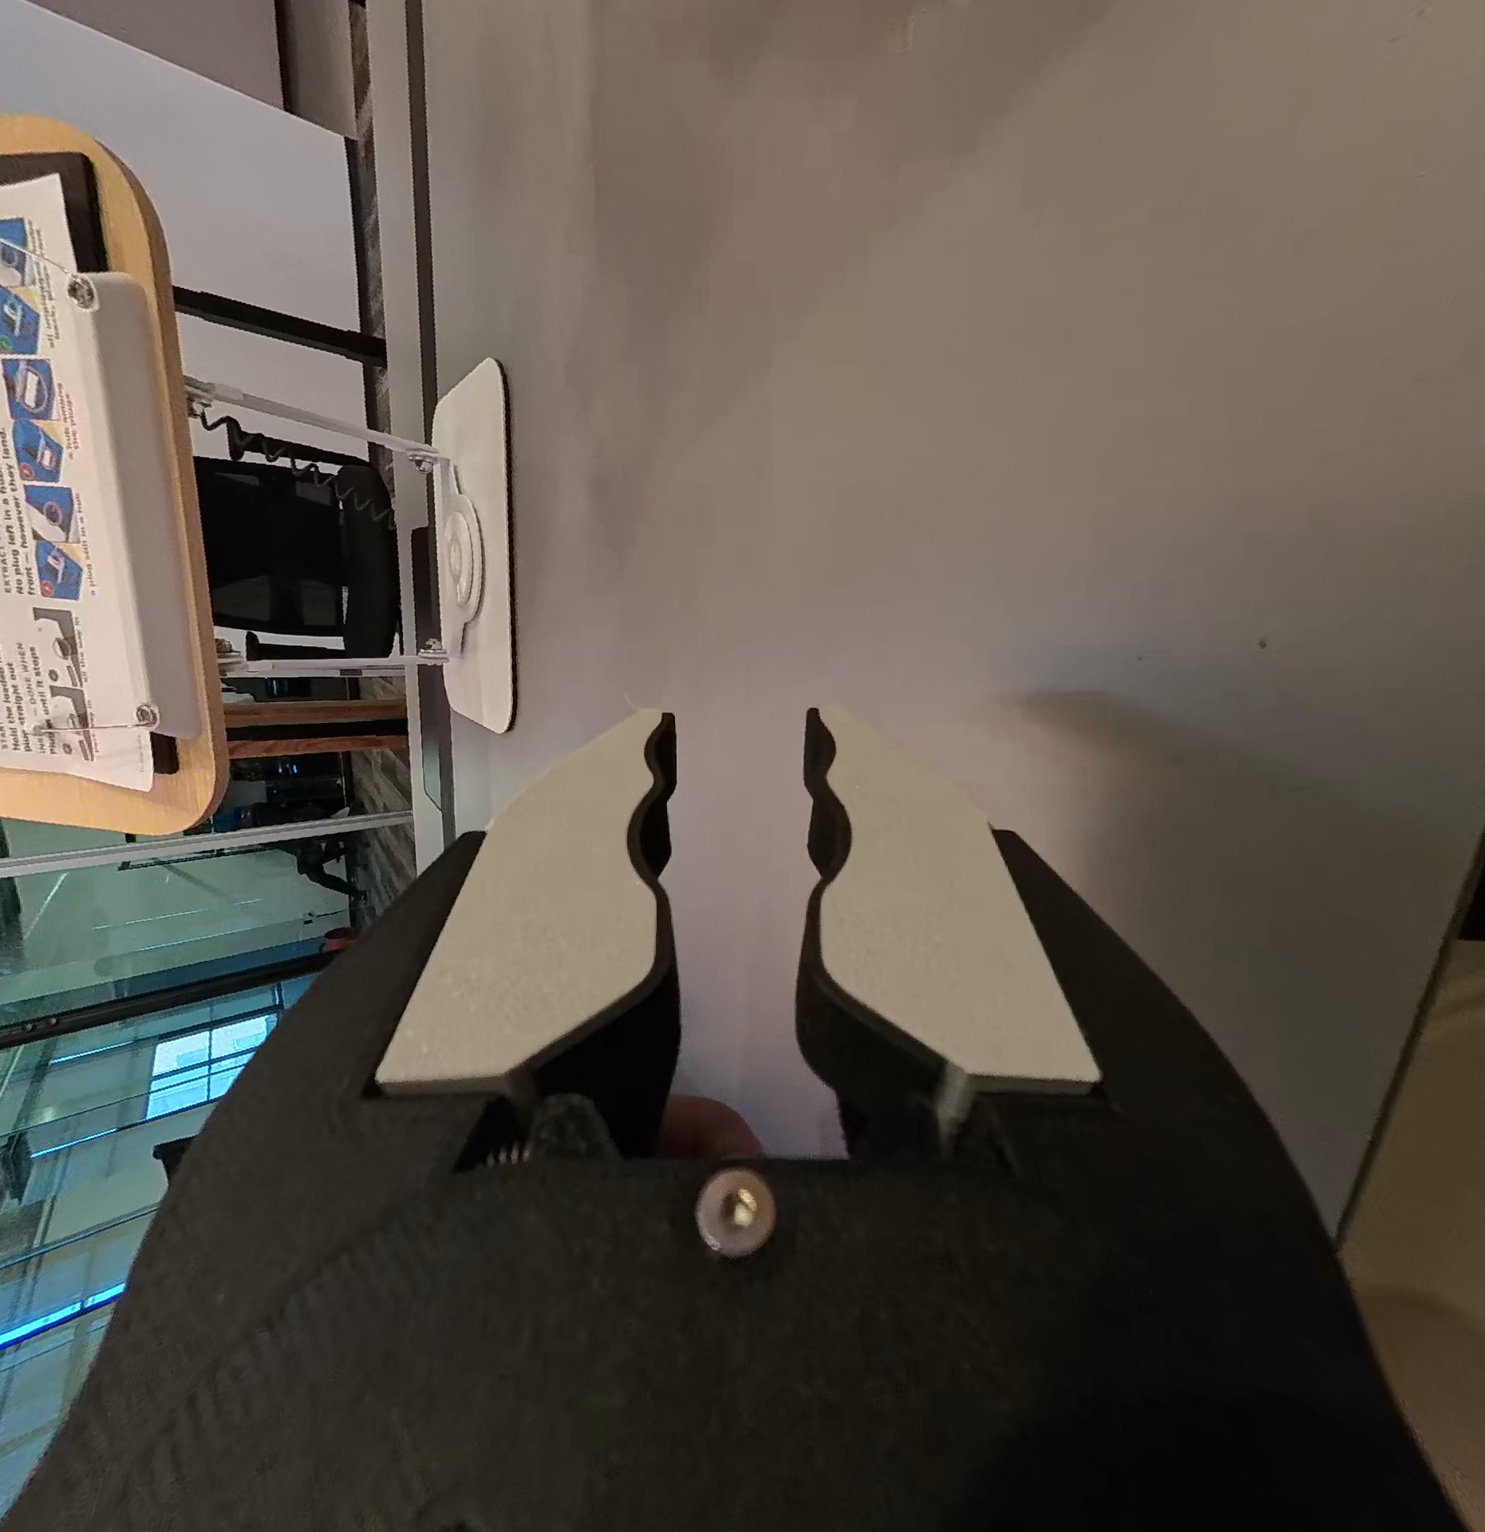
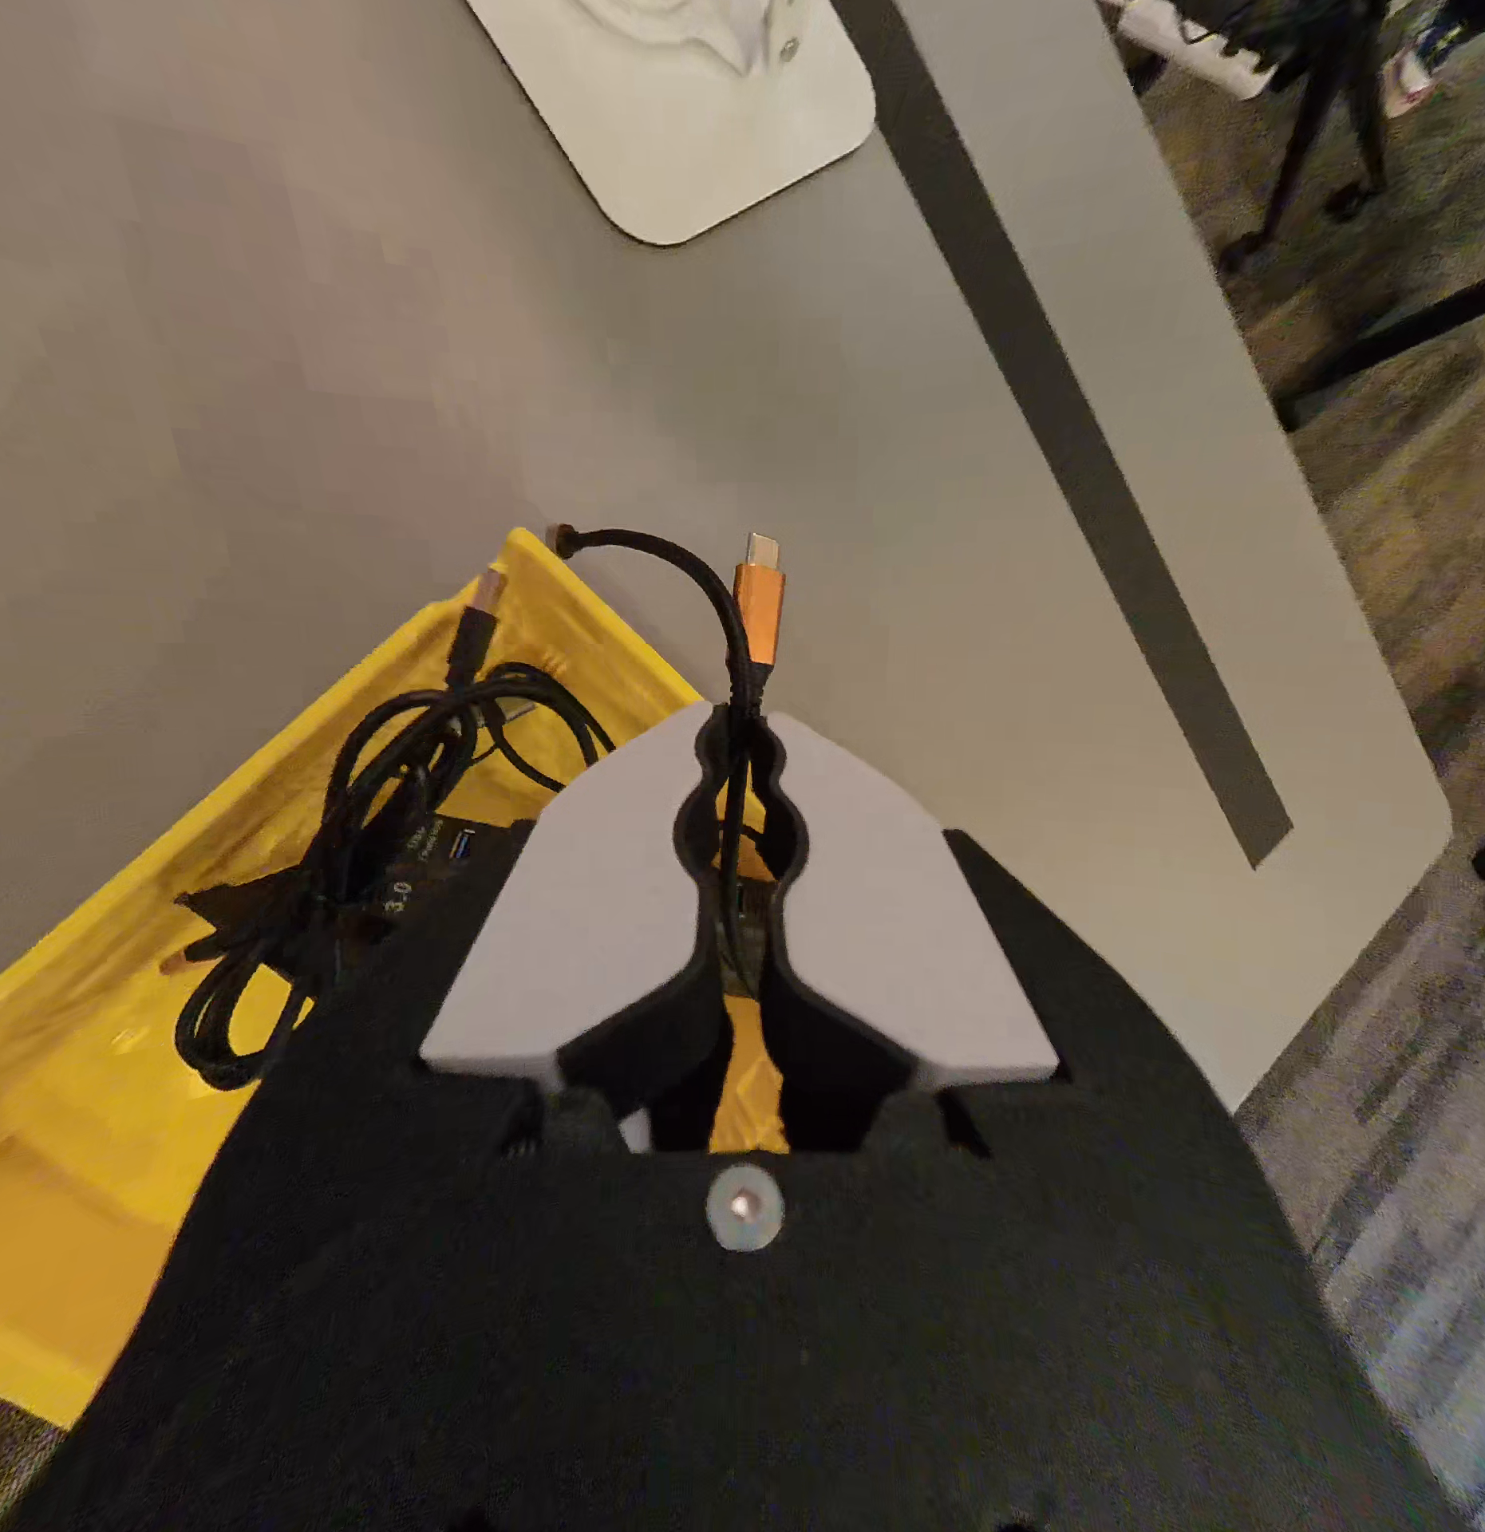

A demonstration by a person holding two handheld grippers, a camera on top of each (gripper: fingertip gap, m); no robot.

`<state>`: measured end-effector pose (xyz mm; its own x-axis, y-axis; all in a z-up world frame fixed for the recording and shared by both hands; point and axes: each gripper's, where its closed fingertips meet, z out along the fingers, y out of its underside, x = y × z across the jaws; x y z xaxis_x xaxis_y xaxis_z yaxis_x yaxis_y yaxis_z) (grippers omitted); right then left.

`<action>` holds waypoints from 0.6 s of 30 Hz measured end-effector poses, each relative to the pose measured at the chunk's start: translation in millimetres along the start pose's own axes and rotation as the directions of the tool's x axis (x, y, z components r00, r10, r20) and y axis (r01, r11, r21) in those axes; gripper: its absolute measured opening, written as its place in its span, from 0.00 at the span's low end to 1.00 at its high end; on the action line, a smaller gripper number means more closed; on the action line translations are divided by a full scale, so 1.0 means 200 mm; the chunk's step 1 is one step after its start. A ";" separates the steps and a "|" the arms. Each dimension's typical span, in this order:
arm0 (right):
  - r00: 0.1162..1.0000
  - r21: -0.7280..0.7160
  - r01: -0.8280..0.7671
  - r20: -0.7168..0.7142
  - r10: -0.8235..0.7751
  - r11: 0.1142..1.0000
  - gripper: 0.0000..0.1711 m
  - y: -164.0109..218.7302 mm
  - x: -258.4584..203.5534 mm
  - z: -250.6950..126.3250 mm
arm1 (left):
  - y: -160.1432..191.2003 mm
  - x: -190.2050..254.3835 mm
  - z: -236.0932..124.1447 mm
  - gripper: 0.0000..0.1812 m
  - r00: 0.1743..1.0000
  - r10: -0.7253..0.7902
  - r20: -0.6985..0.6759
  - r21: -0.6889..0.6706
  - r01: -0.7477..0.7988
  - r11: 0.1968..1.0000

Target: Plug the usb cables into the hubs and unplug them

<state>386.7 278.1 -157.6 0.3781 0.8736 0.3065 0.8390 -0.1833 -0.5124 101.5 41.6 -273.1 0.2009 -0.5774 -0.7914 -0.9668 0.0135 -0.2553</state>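
Note:
My right gripper (image 2: 743,713) is shut on a black braided USB cable (image 2: 726,630) just below its orange plug (image 2: 758,609), which points up past the fingertips. The cable loops over and ends in a second small plug (image 2: 563,535). Below, a yellow bin (image 2: 100,1036) holds a tangle of black cables (image 2: 349,829) and a black hub (image 2: 440,862) with a blue port. My left gripper (image 1: 740,721) is open and empty, pointing over the bare grey table (image 1: 971,414). No cable or hub shows in the left wrist view.
A white stand base (image 1: 478,547) sits on the table and also shows in the right wrist view (image 2: 706,141). It carries a wooden board with an instruction sheet (image 1: 51,497). The table edge (image 2: 1344,953) drops to carpet on the right.

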 end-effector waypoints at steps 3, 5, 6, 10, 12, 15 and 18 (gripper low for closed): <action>0.999 0.026 0.003 -0.034 -0.003 1.000 0.03 0.06 0.00 -0.06 | 0.00 0.01 0.01 0.16 1.000 0.007 -0.006 -0.002 -0.007 1.000; 0.999 0.020 0.029 -0.045 -0.028 0.999 0.02 0.11 -0.01 -0.09 | 0.00 0.02 0.01 0.16 1.000 0.008 -0.007 -0.002 -0.008 1.000; 0.997 0.023 0.052 -0.050 -0.051 0.998 0.02 0.14 -0.02 -0.10 | 0.00 0.01 0.01 0.16 1.000 0.008 -0.005 -0.004 -0.008 1.000; 0.990 -0.035 0.142 0.007 -0.142 0.989 0.02 0.28 -0.12 -0.10 | 0.00 0.01 0.01 0.16 1.000 0.002 -0.003 -0.006 -0.002 1.000; 0.977 -0.135 0.214 0.040 -0.210 0.967 0.02 0.40 -0.17 -0.08 | 0.01 0.02 0.01 0.16 1.000 0.010 -0.006 -0.010 -0.010 1.000; 0.959 -0.206 0.274 0.126 -0.252 0.940 0.02 0.53 -0.25 -0.04 | 0.00 0.03 0.01 0.16 1.000 0.012 -0.011 -0.008 -0.012 1.000; 0.924 -0.310 0.378 0.188 -0.334 0.872 0.02 0.61 -0.27 -0.01 | 0.00 0.03 0.02 0.16 1.000 0.013 -0.013 -0.011 -0.013 1.000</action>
<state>470.4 207.9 -235.2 -0.0042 0.9529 0.3032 0.9961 0.0305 -0.0822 102.7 41.2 -280.1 0.1862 -0.5877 -0.7873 -0.9710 0.0122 -0.2388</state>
